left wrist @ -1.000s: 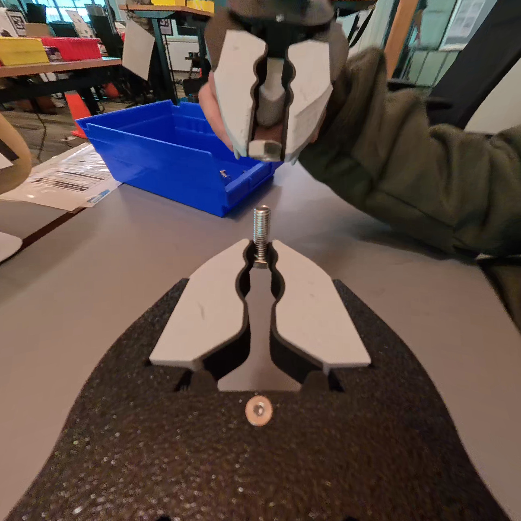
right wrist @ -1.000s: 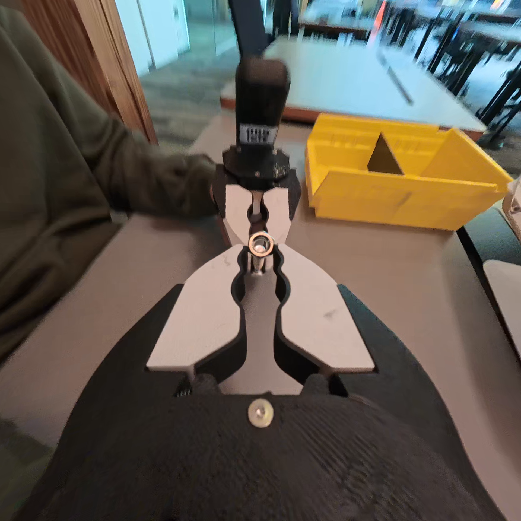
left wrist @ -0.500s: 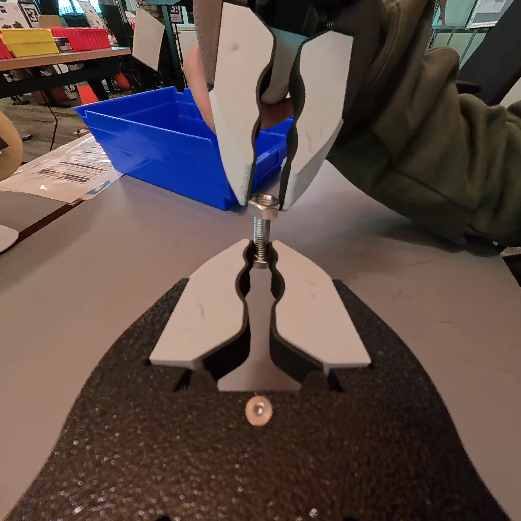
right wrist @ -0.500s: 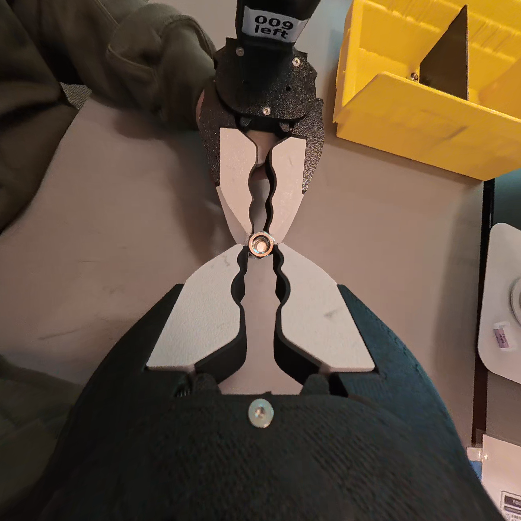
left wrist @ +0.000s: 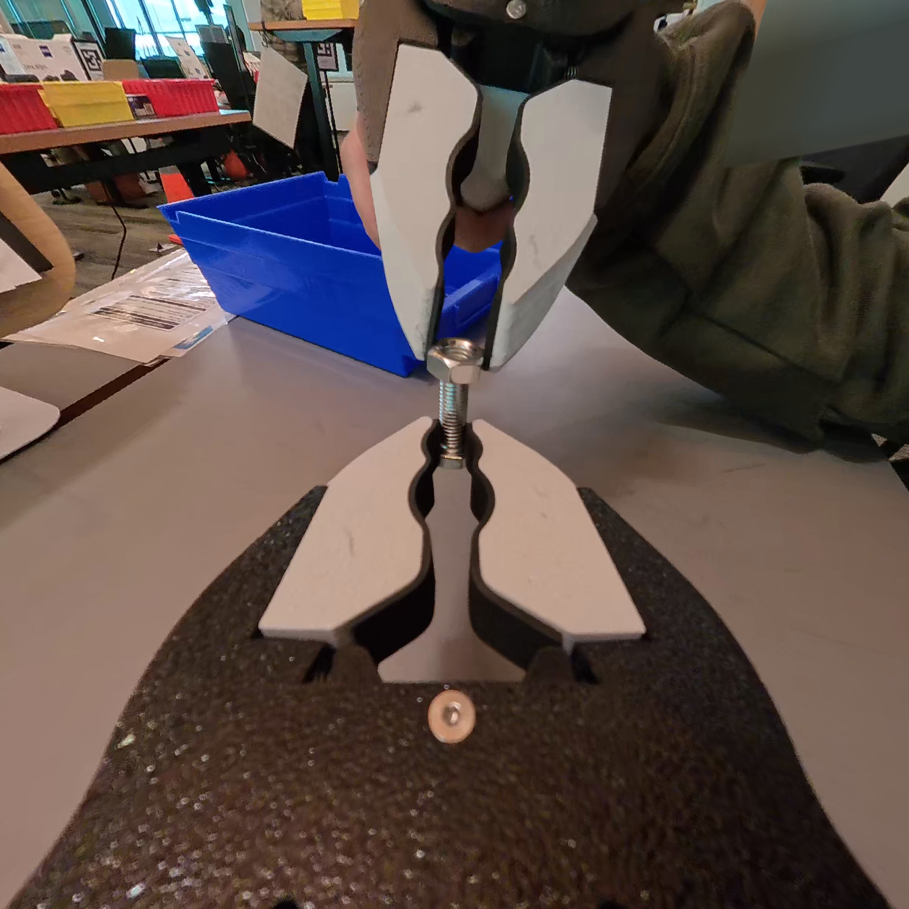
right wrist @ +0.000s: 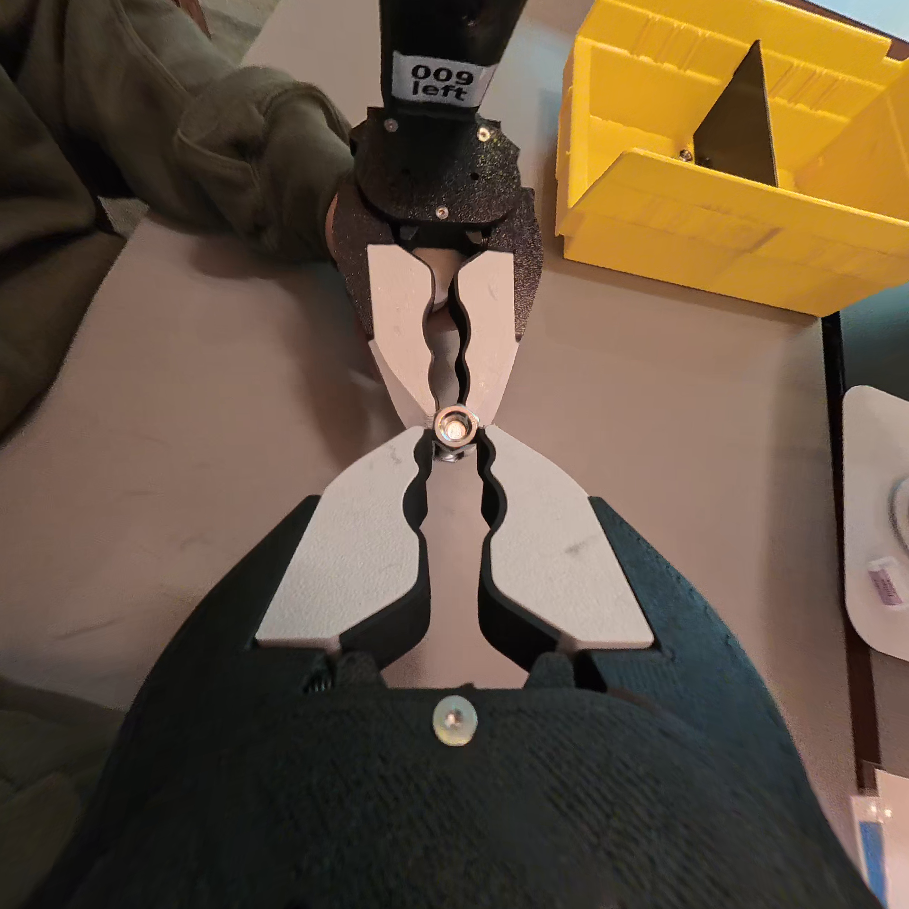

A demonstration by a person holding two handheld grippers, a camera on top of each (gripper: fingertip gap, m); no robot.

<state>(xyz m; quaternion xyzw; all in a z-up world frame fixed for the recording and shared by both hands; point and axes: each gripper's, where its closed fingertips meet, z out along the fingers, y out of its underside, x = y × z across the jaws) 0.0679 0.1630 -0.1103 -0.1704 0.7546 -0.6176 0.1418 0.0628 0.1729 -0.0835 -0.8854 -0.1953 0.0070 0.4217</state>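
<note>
My left gripper (left wrist: pixel 451 435) is shut on the head end of a silver bolt (left wrist: pixel 451 408) and holds it upright above the grey table (left wrist: pixel 196 467). My right gripper (left wrist: pixel 457 356) comes down from above, shut on a silver hex nut (left wrist: pixel 455 361) that sits on the bolt's top end. In the right wrist view I look straight down on the nut (right wrist: pixel 455 425) between my right gripper's (right wrist: pixel 453 438) tips, with the bolt's end showing in its hole. The left gripper (right wrist: pixel 455 415) meets it from the far side. Olive sleeves (left wrist: pixel 738 246) cover the hands.
A blue bin (left wrist: pixel 295 275) stands on the table behind the bolt, with printed sheets (left wrist: pixel 142 310) to its left. A yellow bin (right wrist: pixel 713 231) stands at the other side. A white tray (right wrist: pixel 870 541) lies past the table's edge. Red and yellow bins sit on a far bench.
My right gripper has come down with the nut from a gap above the bolt onto the bolt's top end. My left gripper has kept the bolt upright in place.
</note>
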